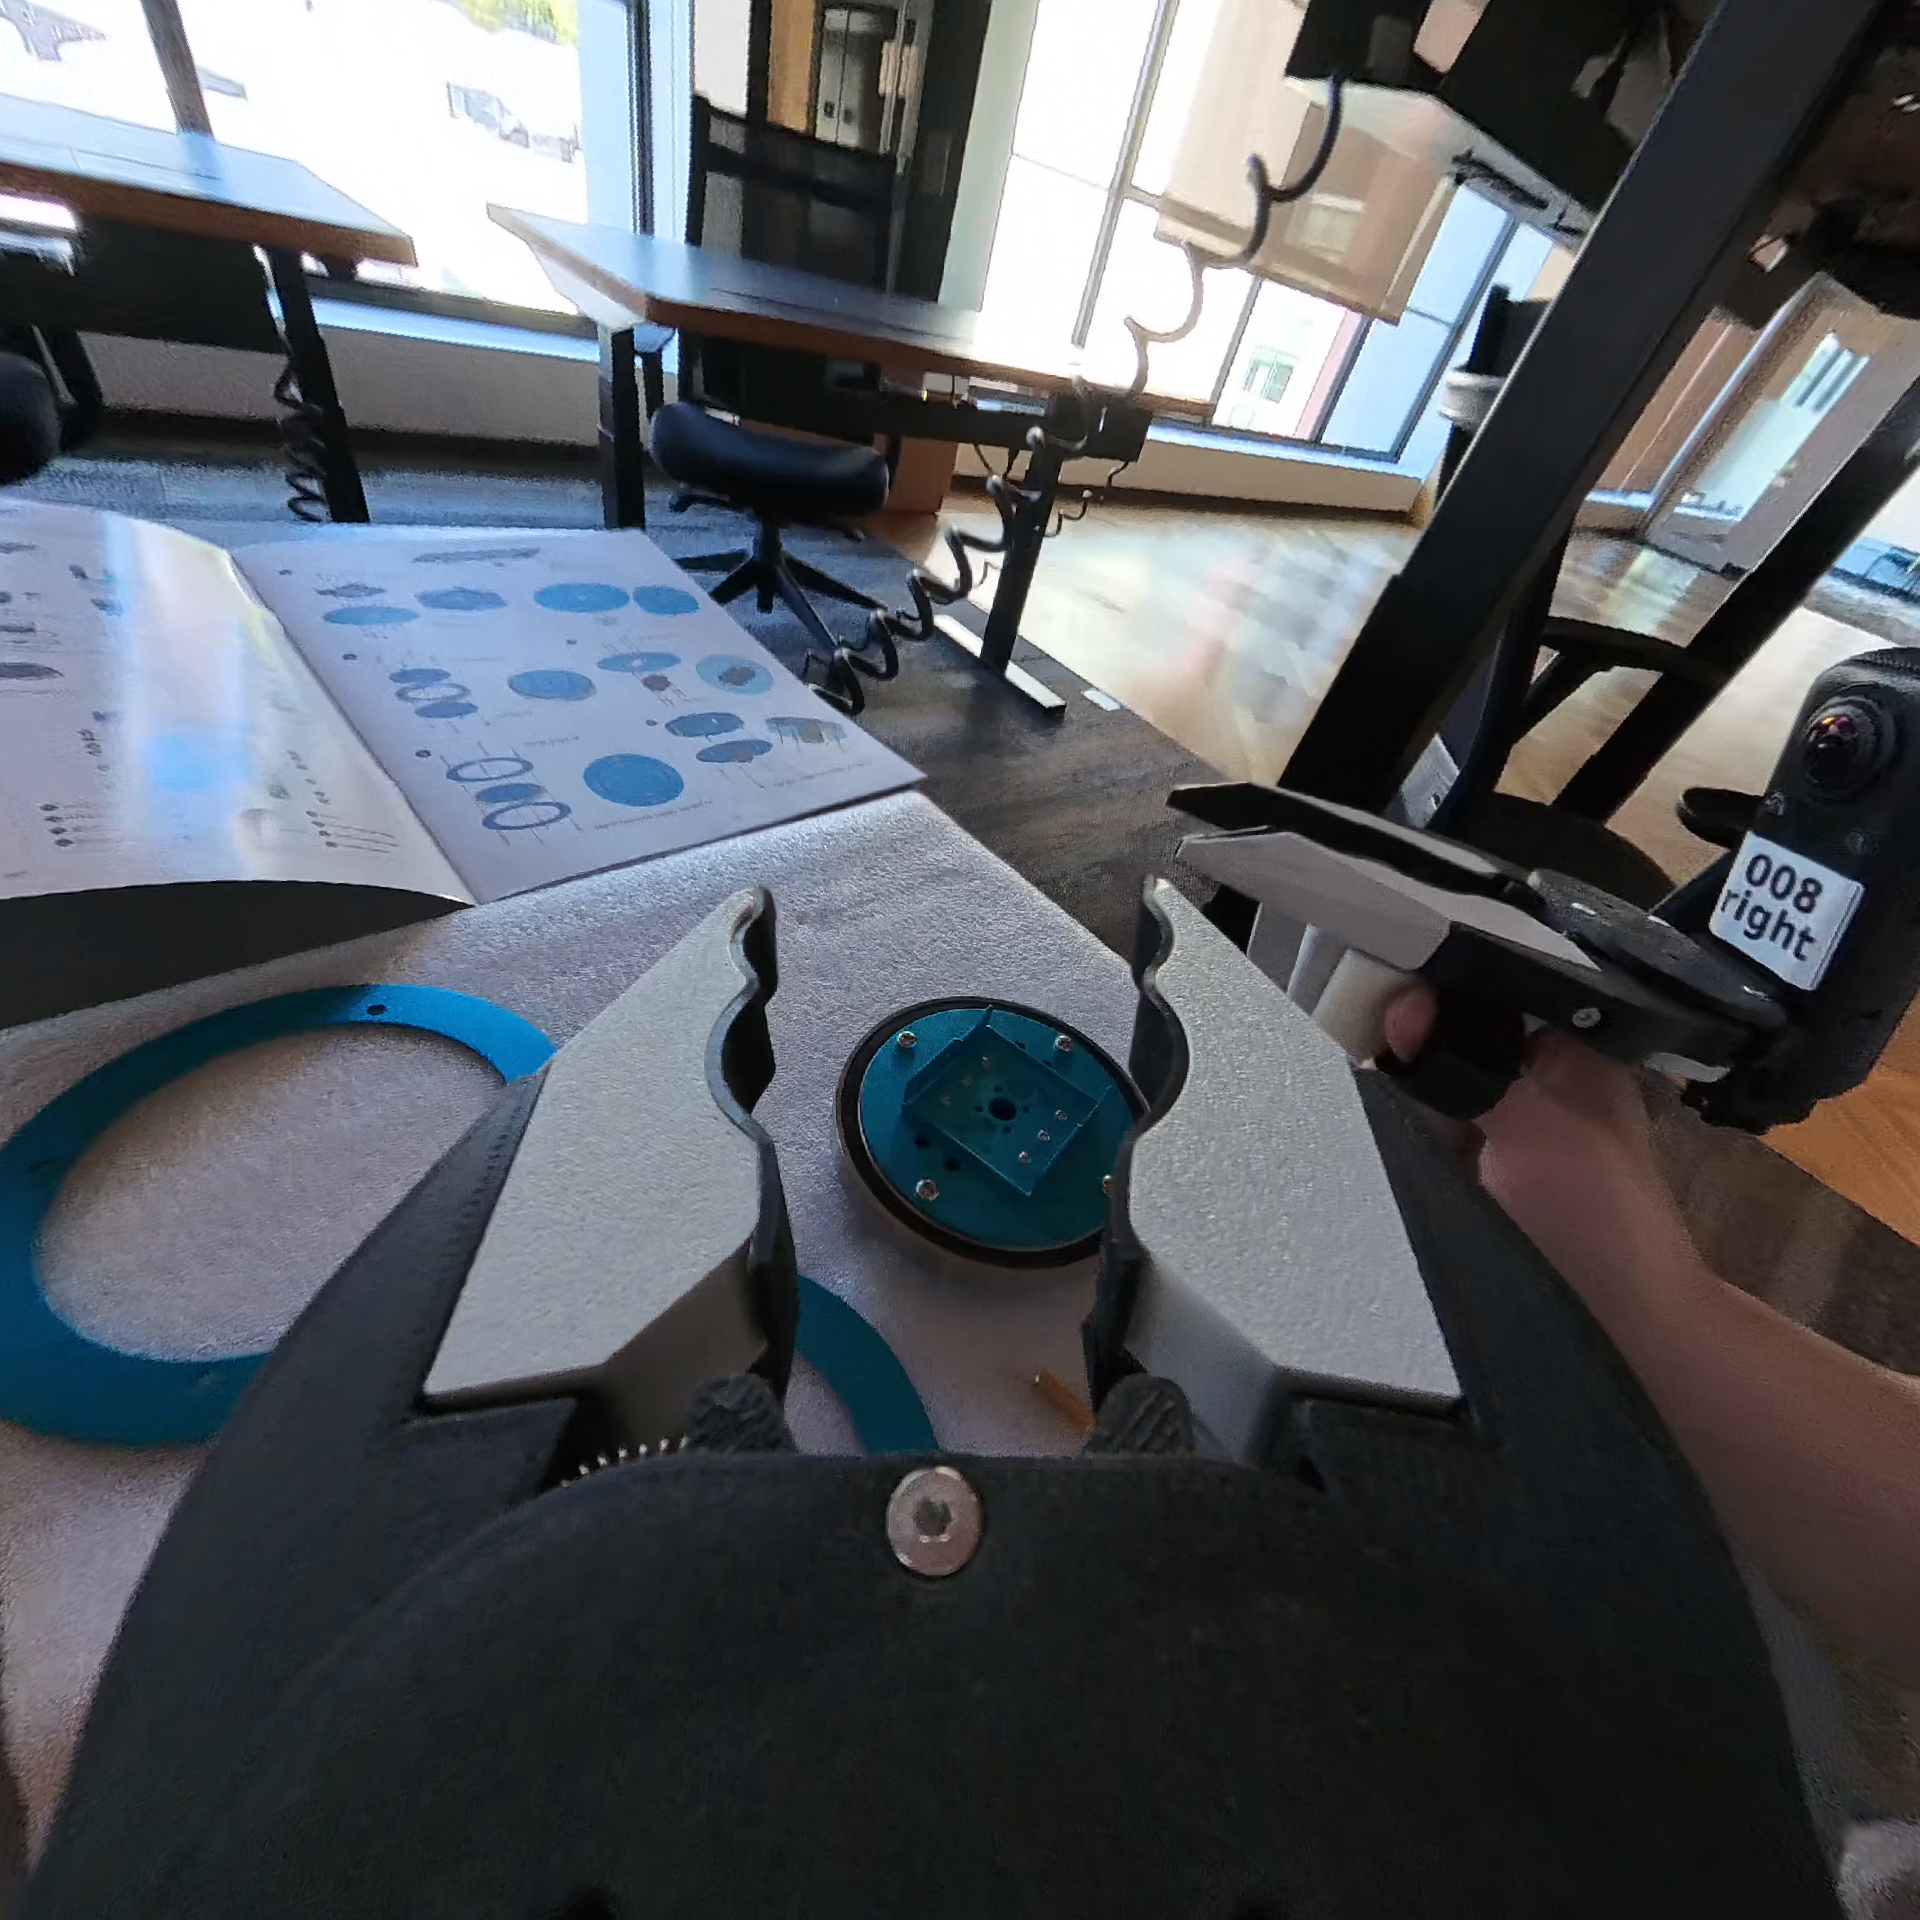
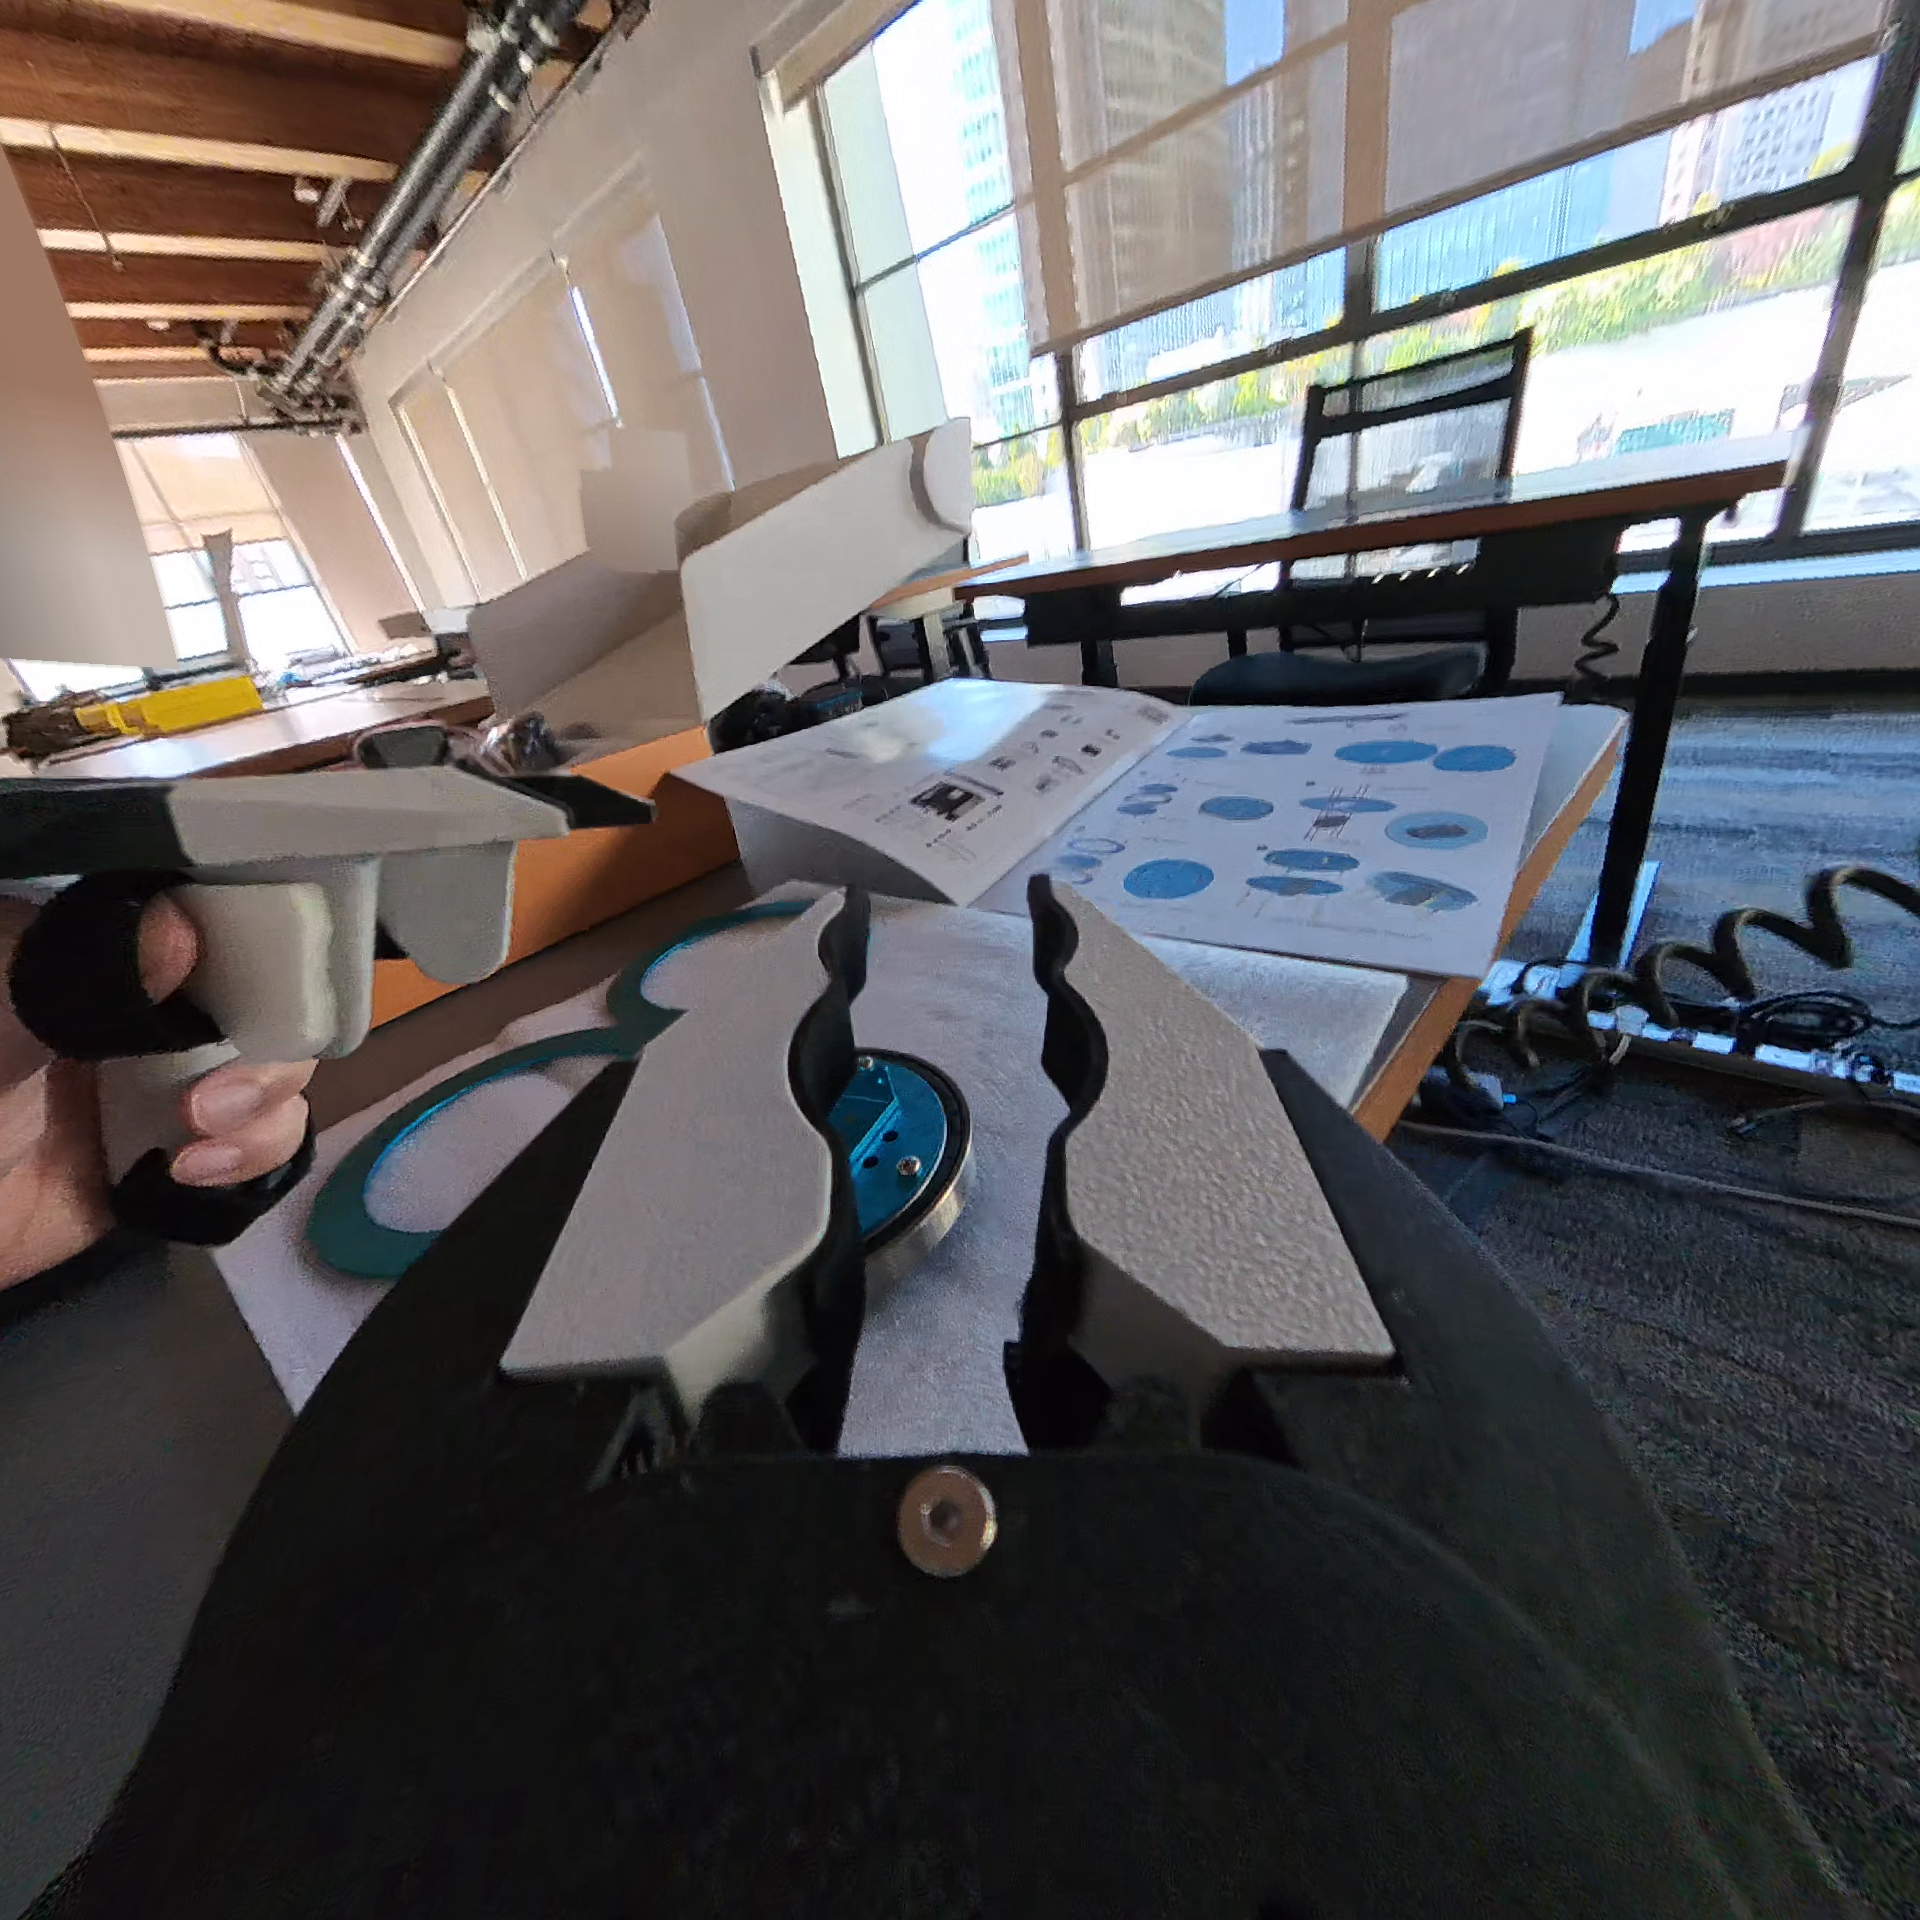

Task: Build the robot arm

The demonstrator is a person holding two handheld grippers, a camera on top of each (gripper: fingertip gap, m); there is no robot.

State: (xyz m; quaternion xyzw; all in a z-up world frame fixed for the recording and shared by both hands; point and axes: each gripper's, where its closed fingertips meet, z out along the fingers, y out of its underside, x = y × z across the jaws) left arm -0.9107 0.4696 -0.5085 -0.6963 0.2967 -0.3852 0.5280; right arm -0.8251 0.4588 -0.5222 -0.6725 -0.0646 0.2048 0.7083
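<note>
A round blue disc assembly (image 1: 987, 1132) with a square blue bracket screwed on top lies on a white foam mat (image 1: 894, 862). My left gripper (image 1: 956, 914) is open, and its fingers stand on either side of the disc without touching it. My right gripper (image 2: 945, 904) is open and empty just above the mat. The disc (image 2: 914, 1132) shows partly behind its left finger. The right gripper (image 1: 1195, 826) also shows side-on at the right of the left wrist view, held by a hand. The left gripper (image 2: 592, 808) shows at the left of the right wrist view.
Two flat blue rings (image 1: 208, 1195) (image 1: 862, 1361) and a small brass pin (image 1: 1060, 1392) lie on the mat. An open instruction booklet (image 1: 468, 707) lies behind it. An open white cardboard box (image 2: 810, 561) stands farther back. The table edge (image 2: 1455, 1029) drops to carpet and cables at the right. The small brass pin (image 1: 1060, 1392) lies around 12 centimetres away from my left fingertips.
</note>
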